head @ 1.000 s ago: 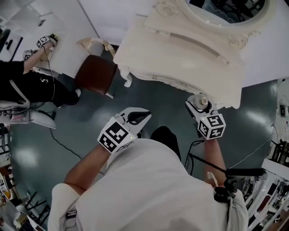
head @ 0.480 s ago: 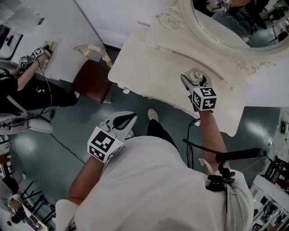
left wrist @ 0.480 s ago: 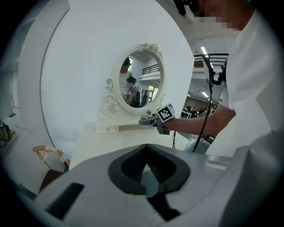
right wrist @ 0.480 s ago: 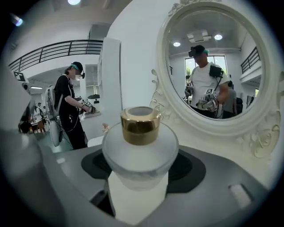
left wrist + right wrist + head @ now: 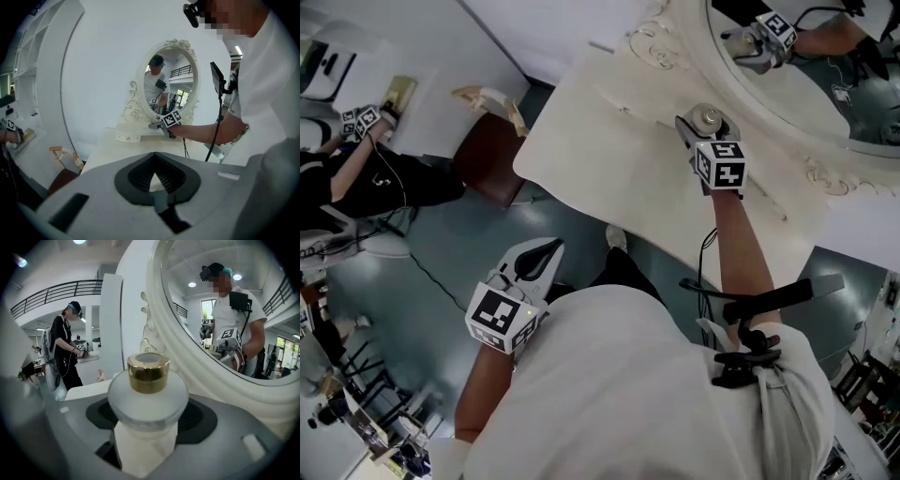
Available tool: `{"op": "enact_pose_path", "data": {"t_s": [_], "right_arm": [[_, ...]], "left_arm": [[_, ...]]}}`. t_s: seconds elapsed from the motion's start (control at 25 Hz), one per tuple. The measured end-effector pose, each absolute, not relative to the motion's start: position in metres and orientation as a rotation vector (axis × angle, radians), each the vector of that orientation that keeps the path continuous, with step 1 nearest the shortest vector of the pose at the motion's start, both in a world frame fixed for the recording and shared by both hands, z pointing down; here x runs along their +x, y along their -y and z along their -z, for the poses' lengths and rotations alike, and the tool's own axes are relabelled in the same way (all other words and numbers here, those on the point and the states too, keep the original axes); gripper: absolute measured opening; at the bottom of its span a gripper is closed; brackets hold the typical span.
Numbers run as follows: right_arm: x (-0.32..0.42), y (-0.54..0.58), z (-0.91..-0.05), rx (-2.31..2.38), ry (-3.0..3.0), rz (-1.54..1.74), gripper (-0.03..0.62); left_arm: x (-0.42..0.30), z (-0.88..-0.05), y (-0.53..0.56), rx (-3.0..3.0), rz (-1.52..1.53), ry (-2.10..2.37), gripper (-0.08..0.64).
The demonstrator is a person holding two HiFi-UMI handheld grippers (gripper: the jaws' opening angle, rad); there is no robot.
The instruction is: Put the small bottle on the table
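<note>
The small bottle (image 5: 148,394) is frosted white glass with a gold cap (image 5: 148,372). It stands upright between the jaws of my right gripper (image 5: 147,427), which is shut on it. In the head view the bottle (image 5: 706,118) and right gripper (image 5: 703,131) hang over the back of the cream dressing table (image 5: 600,122), close to the oval mirror (image 5: 825,84). I cannot tell whether the bottle's base touches the tabletop. My left gripper (image 5: 534,262) is held low over the floor, off the table's front edge, shut and with nothing in it. From the left gripper view the right gripper (image 5: 169,121) shows far off by the mirror.
A stool with a brown seat (image 5: 492,159) stands left of the table. Another person (image 5: 366,178) with grippers works at a white counter at far left. The carved mirror frame (image 5: 187,348) rises just right of the bottle. Grey-green floor (image 5: 422,272) lies below.
My right gripper has carried the bottle from the table's front edge across the top toward the mirror. The left gripper has dropped back and to the left.
</note>
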State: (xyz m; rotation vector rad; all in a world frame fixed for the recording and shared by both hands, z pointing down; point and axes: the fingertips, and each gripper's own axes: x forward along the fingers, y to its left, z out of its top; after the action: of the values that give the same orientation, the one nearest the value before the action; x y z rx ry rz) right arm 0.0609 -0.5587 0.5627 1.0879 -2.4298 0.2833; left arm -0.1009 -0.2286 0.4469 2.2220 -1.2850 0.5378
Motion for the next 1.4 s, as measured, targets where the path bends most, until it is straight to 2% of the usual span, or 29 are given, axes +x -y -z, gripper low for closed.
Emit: {"op": "enact_pose_path", "data": {"t_s": [0.44, 1.4], "right_arm": [[0.057, 0.602, -0.587, 1.085, 2.368, -0.285, 0.336], [0.059, 0.619, -0.606, 1.101, 2.302, -0.329, 0.336]], "left_arm": [[-0.091, -0.435, 0.257, 2.211, -0.608, 1.298, 0.003], [-0.112, -0.444, 0.262, 2.198, -0.576, 1.333, 0.003]]}}
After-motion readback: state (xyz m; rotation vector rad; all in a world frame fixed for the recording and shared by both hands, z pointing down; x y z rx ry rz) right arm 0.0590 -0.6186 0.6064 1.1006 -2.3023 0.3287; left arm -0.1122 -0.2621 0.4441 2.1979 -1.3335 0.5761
